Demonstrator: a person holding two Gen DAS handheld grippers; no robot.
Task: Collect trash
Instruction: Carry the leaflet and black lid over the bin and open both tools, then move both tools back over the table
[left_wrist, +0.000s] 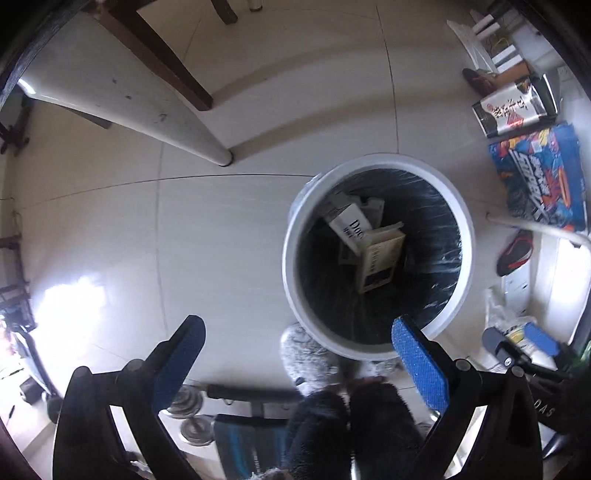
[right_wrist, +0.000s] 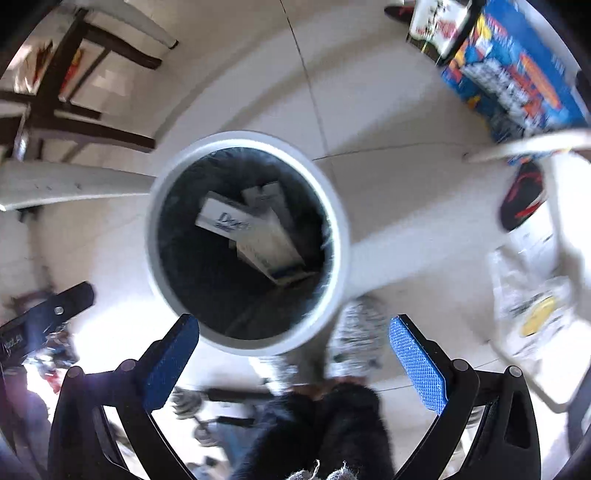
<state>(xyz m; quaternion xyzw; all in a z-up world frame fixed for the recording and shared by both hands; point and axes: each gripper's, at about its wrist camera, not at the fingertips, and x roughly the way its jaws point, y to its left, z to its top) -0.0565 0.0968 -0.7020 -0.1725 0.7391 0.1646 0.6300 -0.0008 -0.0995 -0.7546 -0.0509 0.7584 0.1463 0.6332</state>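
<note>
White-rimmed trash bin (left_wrist: 376, 254) on pale floor tiles (left_wrist: 221, 229), cartons (left_wrist: 380, 258) lying inside. Poised above, aimed steeply down: left gripper (left_wrist: 299, 354), jaws wide, nothing between; right gripper (right_wrist: 293, 354) likewise wide and empty. Fuzzy slippers (left_wrist: 310, 358) just near of bin.

Floor: pale tiles (left_wrist: 221, 229) lying beyond the fingertips.
Furniture: dark chair legs (left_wrist: 162, 55) standing farther off.
Light: glare (left_wrist: 70, 310) spilling left of the fingers.
</note>
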